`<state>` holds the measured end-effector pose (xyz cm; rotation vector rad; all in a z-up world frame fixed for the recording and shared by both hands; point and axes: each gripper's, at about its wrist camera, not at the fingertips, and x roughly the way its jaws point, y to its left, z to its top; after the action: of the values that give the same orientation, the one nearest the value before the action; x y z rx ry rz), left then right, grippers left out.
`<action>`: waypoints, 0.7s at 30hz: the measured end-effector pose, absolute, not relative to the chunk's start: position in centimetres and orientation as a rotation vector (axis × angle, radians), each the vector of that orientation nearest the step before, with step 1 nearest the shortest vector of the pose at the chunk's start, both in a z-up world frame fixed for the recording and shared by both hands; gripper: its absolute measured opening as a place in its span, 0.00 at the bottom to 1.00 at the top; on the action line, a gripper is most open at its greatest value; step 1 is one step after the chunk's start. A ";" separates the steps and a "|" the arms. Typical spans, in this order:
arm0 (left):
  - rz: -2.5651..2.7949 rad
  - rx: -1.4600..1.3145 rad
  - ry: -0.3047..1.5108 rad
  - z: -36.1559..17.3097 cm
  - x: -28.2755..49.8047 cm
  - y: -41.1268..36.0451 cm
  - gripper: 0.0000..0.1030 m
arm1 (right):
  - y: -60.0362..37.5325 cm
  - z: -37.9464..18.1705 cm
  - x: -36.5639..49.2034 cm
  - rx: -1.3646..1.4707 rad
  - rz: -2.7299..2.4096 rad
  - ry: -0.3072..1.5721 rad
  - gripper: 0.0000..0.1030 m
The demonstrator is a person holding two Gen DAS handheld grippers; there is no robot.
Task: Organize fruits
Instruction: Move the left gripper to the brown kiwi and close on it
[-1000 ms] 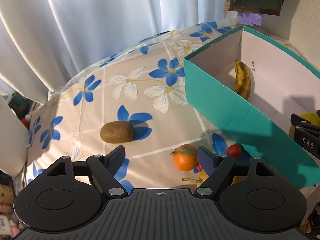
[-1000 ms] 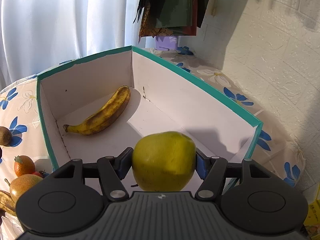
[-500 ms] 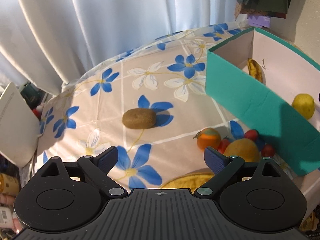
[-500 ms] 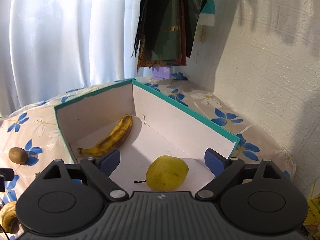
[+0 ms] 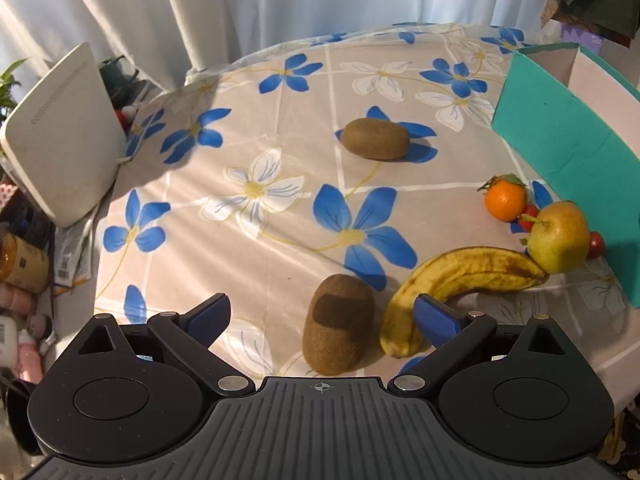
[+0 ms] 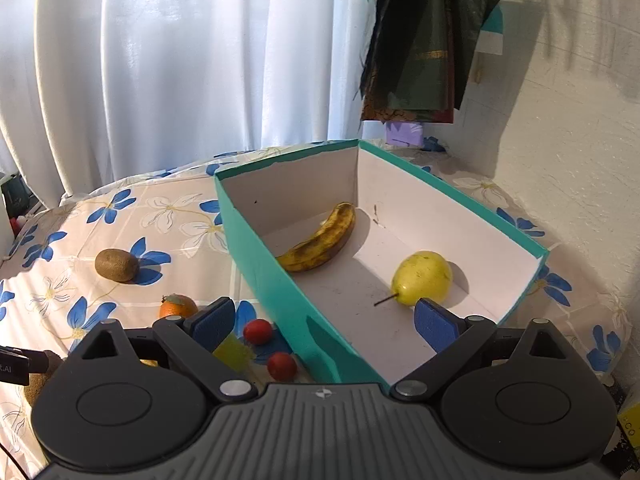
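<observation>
While the yellow-green pear point(image 6: 422, 278) lies released inside the teal cardboard box point(image 6: 280, 280), just beyond the right gripper point(image 6: 324, 320), whose jaws have just spread wide, the left gripper point(image 5: 322, 318), likewise just widened and empty, hangs over a near brown kiwi point(image 5: 338, 330).

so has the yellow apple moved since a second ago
Yes. The yellow apple was between the right gripper pads; its jaws have just been opening, and it now lies on the teal box floor near the banana.
</observation>
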<state>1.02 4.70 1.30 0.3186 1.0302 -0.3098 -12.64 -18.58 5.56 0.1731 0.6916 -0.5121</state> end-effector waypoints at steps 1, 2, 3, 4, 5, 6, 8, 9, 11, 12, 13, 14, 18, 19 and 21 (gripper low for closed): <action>-0.300 0.316 1.028 1.2 1.1 5.1 0.98 | -18.3 5.5 -12.4 0.170 -0.502 0.696 0.94; -0.292 0.312 1.026 1.0 1.2 5.6 0.98 | -17.9 5.4 -12.2 0.167 -0.490 0.700 0.94; -0.289 0.301 1.026 1.0 1.3 6.0 0.98 | -17.6 5.4 -12.1 0.165 -0.480 0.702 0.94; -0.293 0.283 1.028 0.9 1.4 6.4 0.98 | -17.3 5.3 -11.9 0.160 -0.470 0.705 0.94; -0.300 0.263 1.030 0.9 1.5 6.7 0.98 | -17.0 5.3 -11.7 0.157 -0.462 0.709 0.94; -0.311 0.243 1.032 0.9 1.6 6.9 0.98 | -16.8 5.2 -11.5 0.154 -0.453 0.713 0.94; -0.343 0.223 1.043 0.6 2.0 6.8 0.98 | -16.5 5.1 -11.1 0.152 -0.441 0.718 0.94; -0.357 0.220 1.058 0.4 2.2 6.7 0.98 | -16.3 5.1 -11.0 0.152 -0.435 0.720 0.94; -0.389 0.218 1.079 -0.2 2.7 6.3 0.98 | -16.1 4.9 -10.7 0.151 -0.426 0.723 0.94; -0.391 0.221 1.086 -0.5 2.8 6.1 0.98 | -16.0 4.9 -10.7 0.150 -0.424 0.726 0.94; -0.394 0.232 1.095 -0.9 3.0 5.9 0.98 | -16.0 4.8 -10.6 0.150 -0.423 0.728 0.94; -0.392 0.240 1.105 -1.3 3.2 5.8 0.96 | -15.9 4.8 -10.6 0.150 -0.422 0.730 0.94; -0.389 0.240 1.170 -2.5 4.2 5.8 0.76 | -15.9 4.7 -10.5 0.150 -0.420 0.734 0.94; -0.390 0.225 1.186 -2.8 4.5 6.0 0.76 | -15.8 4.7 -10.5 0.151 -0.418 0.735 0.94; -0.398 0.204 1.196 -2.9 4.7 6.3 0.76 | -15.7 4.6 -10.4 0.146 -0.412 0.740 0.94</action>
<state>4.69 6.27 -2.90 0.2043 1.1962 -0.3977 -10.40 -15.73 4.64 0.1459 0.7400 -0.4124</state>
